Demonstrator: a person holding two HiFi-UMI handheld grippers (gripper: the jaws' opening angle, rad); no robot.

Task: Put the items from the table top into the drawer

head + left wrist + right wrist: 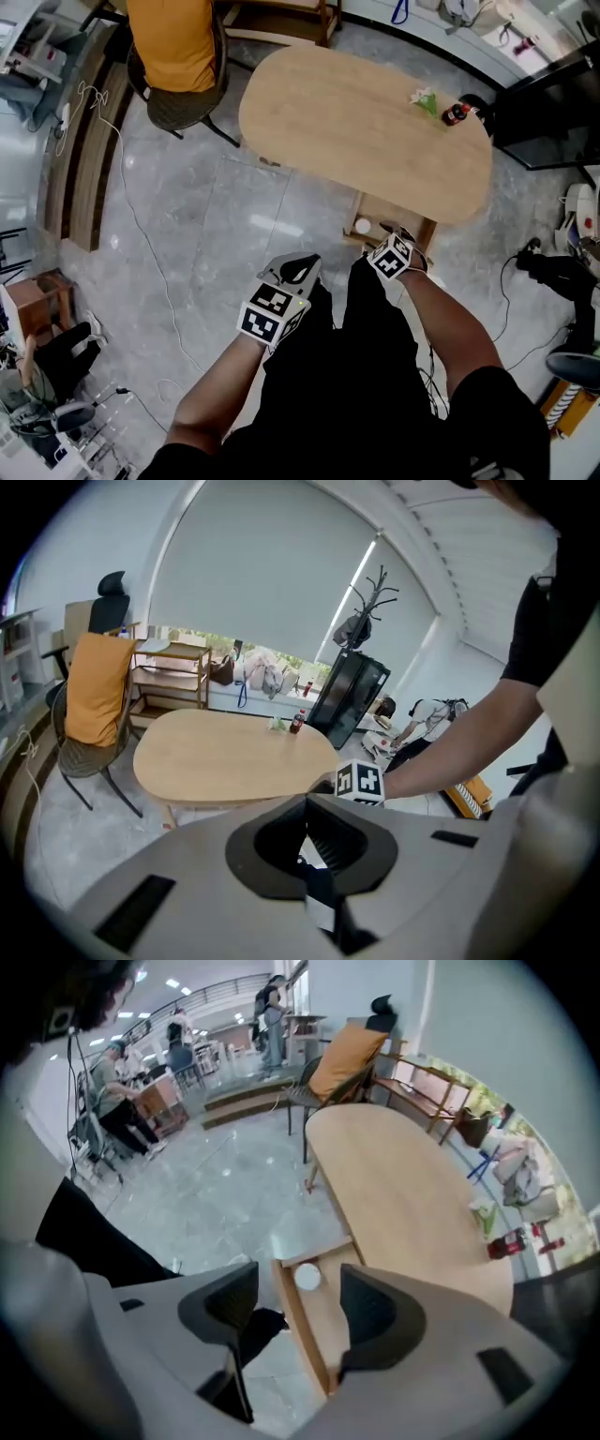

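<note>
Lower center, our left gripper (298, 269) has jaws pressed together; our right gripper (400, 232) has jaws spread beside the open drawer (382, 214). A bottle (457, 113) stands on the table (347, 122).

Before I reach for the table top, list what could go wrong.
The bottle and green item sit near the table's far edge; a long reach could knock them off.
The open drawer juts out by your legs; you might bump it.
The left hand-held gripper is shut and could shove items rather than grasp.
</note>
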